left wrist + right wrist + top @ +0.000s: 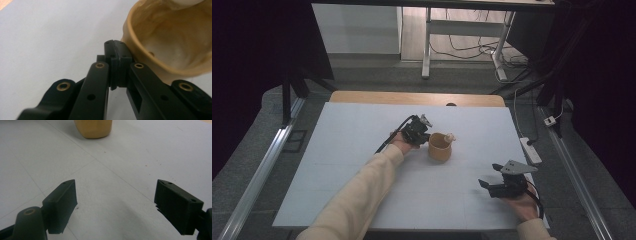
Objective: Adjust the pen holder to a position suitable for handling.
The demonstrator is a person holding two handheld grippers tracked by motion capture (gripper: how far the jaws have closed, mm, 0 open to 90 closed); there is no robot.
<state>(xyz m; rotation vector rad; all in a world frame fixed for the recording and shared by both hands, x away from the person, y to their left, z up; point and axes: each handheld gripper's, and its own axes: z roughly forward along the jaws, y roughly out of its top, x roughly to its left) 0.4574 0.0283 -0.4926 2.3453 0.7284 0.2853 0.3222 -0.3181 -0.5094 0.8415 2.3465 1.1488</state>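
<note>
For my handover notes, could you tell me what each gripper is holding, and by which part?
The left gripper is shut empty beside the rim of the tan cup. The right gripper is open and holds nothing.

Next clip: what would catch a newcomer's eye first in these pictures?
The tan cup at the middle of the white table, something pale at its far rim. The left tool sits shut against the cup's left side, nothing between its jaws. The right tool rests open near the table's front right.
</note>
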